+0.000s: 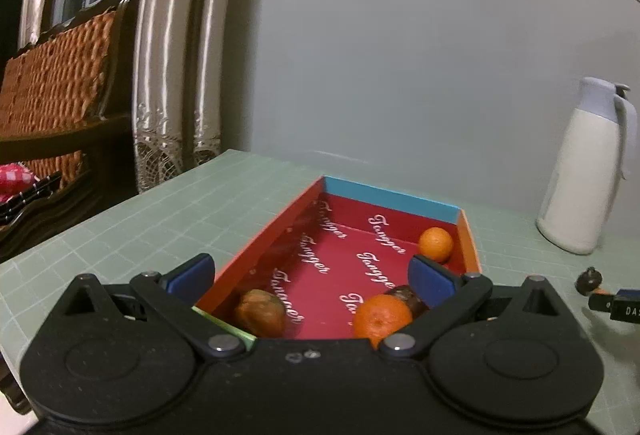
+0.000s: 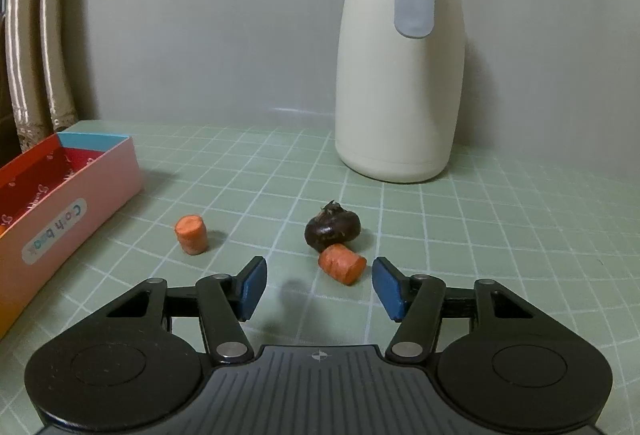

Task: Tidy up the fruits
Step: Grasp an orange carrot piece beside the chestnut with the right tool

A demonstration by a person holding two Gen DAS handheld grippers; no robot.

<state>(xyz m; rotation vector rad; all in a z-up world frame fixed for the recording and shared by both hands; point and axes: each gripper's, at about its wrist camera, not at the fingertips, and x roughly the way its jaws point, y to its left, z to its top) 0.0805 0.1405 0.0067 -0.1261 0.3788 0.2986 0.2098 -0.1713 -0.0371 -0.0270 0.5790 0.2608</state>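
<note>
In the left wrist view a shallow red box (image 1: 256, 255) lies on the green mat. It holds a small orange (image 1: 436, 243) at the far right, a bigger orange (image 1: 380, 319) near me, a dark fruit (image 1: 408, 297) behind it and a brownish fruit (image 1: 260, 313) at the near left. My left gripper (image 1: 312, 275) is open and empty above the box's near end. In the right wrist view my right gripper (image 2: 318, 285) is open and empty, just short of a carrot piece (image 2: 343, 263). A dark water chestnut (image 2: 332, 227) touches it behind. Another carrot piece (image 2: 192, 234) stands to the left.
A cream thermos jug (image 2: 400, 75) stands at the back of the mat, against the grey wall. The box's pink outer side (image 2: 68, 219) lies at the left of the right wrist view. A wicker chair (image 1: 60, 83) and curtains (image 1: 176, 55) are left of the table.
</note>
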